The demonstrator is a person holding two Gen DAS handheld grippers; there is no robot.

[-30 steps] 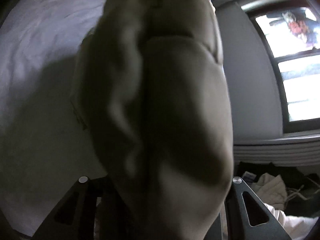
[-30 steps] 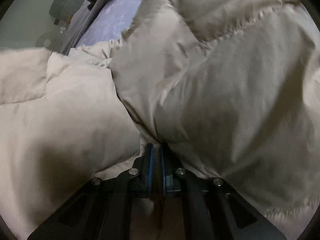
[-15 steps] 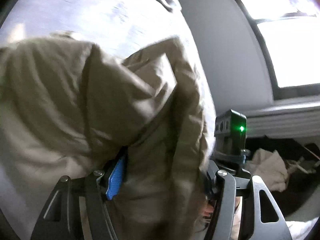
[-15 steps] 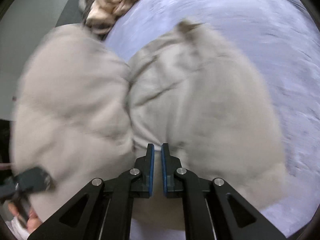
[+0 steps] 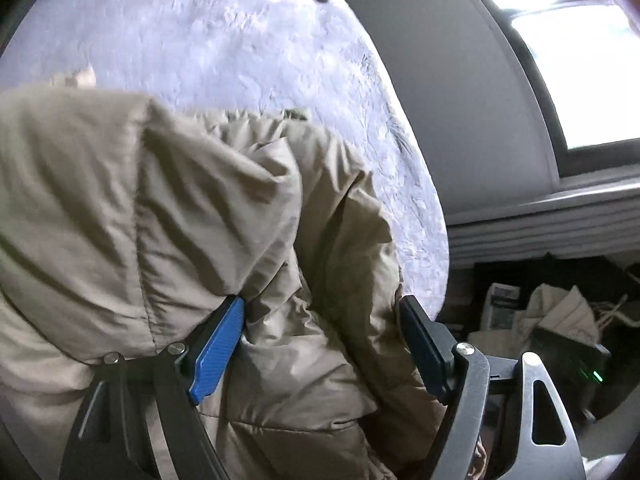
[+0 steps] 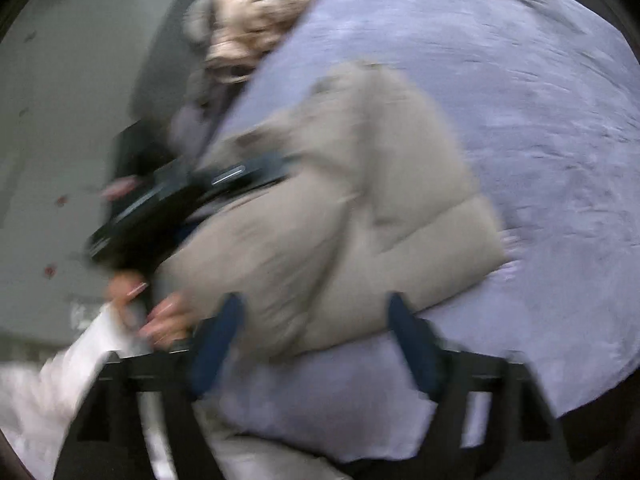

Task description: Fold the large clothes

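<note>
A beige puffer jacket (image 5: 168, 216) lies bunched in a folded heap on the lavender bed cover (image 5: 224, 40). My left gripper (image 5: 322, 304) is low over the jacket's near side, its jaws opening, with a loose bulge of fabric between them. In the right wrist view the jacket (image 6: 340, 200) sits ahead of my right gripper (image 6: 316, 304). Its jaws are opening too, and only the jacket's near edge reaches between the tips. That blurred view also shows the left gripper's black body (image 6: 168, 208) at the jacket's left side.
A cream patterned garment (image 6: 248, 20) lies at the bed's far end. A bright window (image 5: 580, 60) and grey wall stand to the right, with cloth and clutter (image 5: 560, 312) on the floor below. A hand (image 6: 160, 316) in a white sleeve is at the lower left.
The right gripper went from shut on the jacket to wide open and drew back. The left jaws spread wider. The jacket dropped from hanging to lying on the bed.
</note>
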